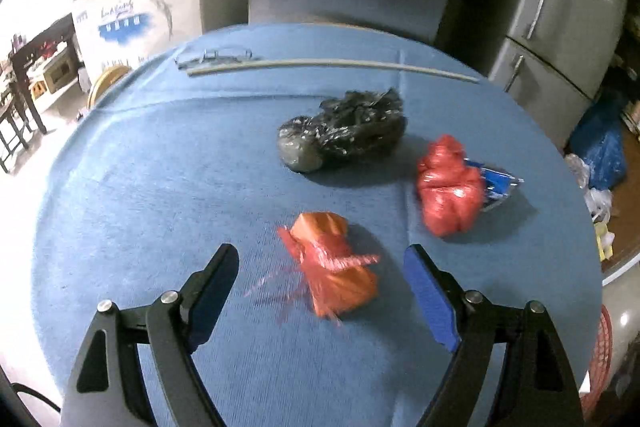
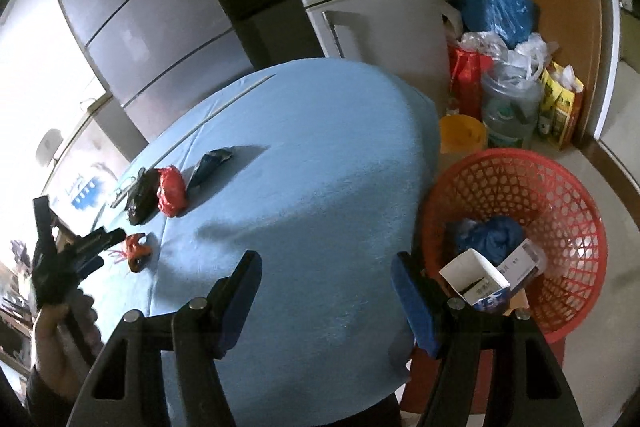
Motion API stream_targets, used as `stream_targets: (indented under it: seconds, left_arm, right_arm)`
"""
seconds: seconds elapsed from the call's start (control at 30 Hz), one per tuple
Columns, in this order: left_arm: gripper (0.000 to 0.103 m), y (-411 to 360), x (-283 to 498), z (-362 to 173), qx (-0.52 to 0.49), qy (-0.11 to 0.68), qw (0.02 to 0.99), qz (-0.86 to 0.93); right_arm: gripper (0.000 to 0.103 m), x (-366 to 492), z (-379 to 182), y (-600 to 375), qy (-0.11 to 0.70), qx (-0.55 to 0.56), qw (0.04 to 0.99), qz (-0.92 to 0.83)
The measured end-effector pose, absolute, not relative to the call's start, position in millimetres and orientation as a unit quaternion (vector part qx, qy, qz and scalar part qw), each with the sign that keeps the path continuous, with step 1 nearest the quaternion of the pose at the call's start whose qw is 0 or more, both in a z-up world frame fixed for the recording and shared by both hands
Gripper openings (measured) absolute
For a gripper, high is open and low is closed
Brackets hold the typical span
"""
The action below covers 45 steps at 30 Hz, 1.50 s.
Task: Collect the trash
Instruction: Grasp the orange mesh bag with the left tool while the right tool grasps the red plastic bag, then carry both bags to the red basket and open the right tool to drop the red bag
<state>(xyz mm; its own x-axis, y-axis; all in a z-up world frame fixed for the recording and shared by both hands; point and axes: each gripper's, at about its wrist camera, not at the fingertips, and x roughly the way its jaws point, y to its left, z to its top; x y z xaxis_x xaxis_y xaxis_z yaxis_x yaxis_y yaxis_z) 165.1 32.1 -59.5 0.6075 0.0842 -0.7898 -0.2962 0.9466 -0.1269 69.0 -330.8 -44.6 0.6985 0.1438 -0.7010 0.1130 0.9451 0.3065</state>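
On the blue-clothed round table (image 1: pixel 160 187) lie a tied orange bag (image 1: pixel 334 269), a red bag (image 1: pixel 448 187), a crumpled black bag (image 1: pixel 344 135) and a blue wrapper (image 1: pixel 498 183). My left gripper (image 1: pixel 320 255) is open, its jaws wide on either side of the orange bag without touching it. In the right wrist view a hand (image 2: pixel 52 339) holds the left gripper (image 2: pixel 110 249) just short of the orange bag (image 2: pixel 136 251). My right gripper (image 2: pixel 326 259) is open and holds nothing above the near part of the table (image 2: pixel 320 147). Beside the table, a red mesh basket (image 2: pixel 560 187) holds a white carton (image 2: pixel 476 279) and a blue bag (image 2: pixel 496 235).
A pale stick (image 1: pixel 320 65) and clear plastic (image 1: pixel 216 57) lie at the table's far edge. Grey fridges (image 1: pixel 540 27) stand behind it. Right of the table, a clear jar (image 2: pixel 508 107), a yellow bucket (image 2: pixel 460 135) and piled bags (image 2: pixel 496 7) crowd the floor by the basket.
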Motion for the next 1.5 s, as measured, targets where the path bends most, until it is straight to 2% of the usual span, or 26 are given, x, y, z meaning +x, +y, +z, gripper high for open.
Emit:
stream_targets:
  seconds: [0.07, 0.13, 0.17, 0.37, 0.7, 0.93, 0.97, 1.0, 1.03, 1.5]
  left_arm:
    - [0.083, 28, 177, -69, -0.124, 0.437, 0.886, 0.096]
    - [0.041, 25, 184, -77, -0.114, 0.449, 0.882, 0.087]
    - [0.034, 26, 185, -81, -0.116, 0.457, 0.878, 0.082]
    - [0.033, 37, 170, -80, -0.116, 0.446, 0.886, 0.053]
    - [0.032, 64, 122, -74, -0.121, 0.437, 0.889, 0.064]
    - [0.032, 73, 117, -67, -0.124, 0.431, 0.890, 0.077]
    - [0.032, 74, 117, -66, -0.125, 0.431, 0.890, 0.077]
    - [0.032, 74, 118, -66, -0.125, 0.432, 0.890, 0.077]
    - [0.032, 74, 118, -66, -0.126, 0.432, 0.890, 0.077]
    - [0.032, 42, 110, -47, -0.100, 0.423, 0.899, 0.059]
  right_arm:
    - [0.071, 72, -43, -328, 0.391, 0.159, 0.906, 0.006]
    - [0.071, 76, -40, -323, 0.394, 0.150, 0.907, 0.008]
    - [0.071, 78, -39, -318, 0.395, 0.145, 0.907, 0.010]
    - [0.071, 113, -29, -276, 0.396, 0.104, 0.911, 0.045]
    - [0.071, 233, -30, -121, 0.400, 0.001, 0.899, 0.180]
    - [0.071, 286, -70, -62, 0.445, -0.073, 0.879, 0.156]
    - [0.063, 288, -78, -59, 0.457, -0.078, 0.872, 0.159]
    - [0.049, 289, -83, -58, 0.467, -0.084, 0.865, 0.164]
    - [0.044, 286, -85, -57, 0.466, -0.088, 0.864, 0.167]
    - [0.043, 198, -46, -124, 0.420, 0.015, 0.885, 0.199]
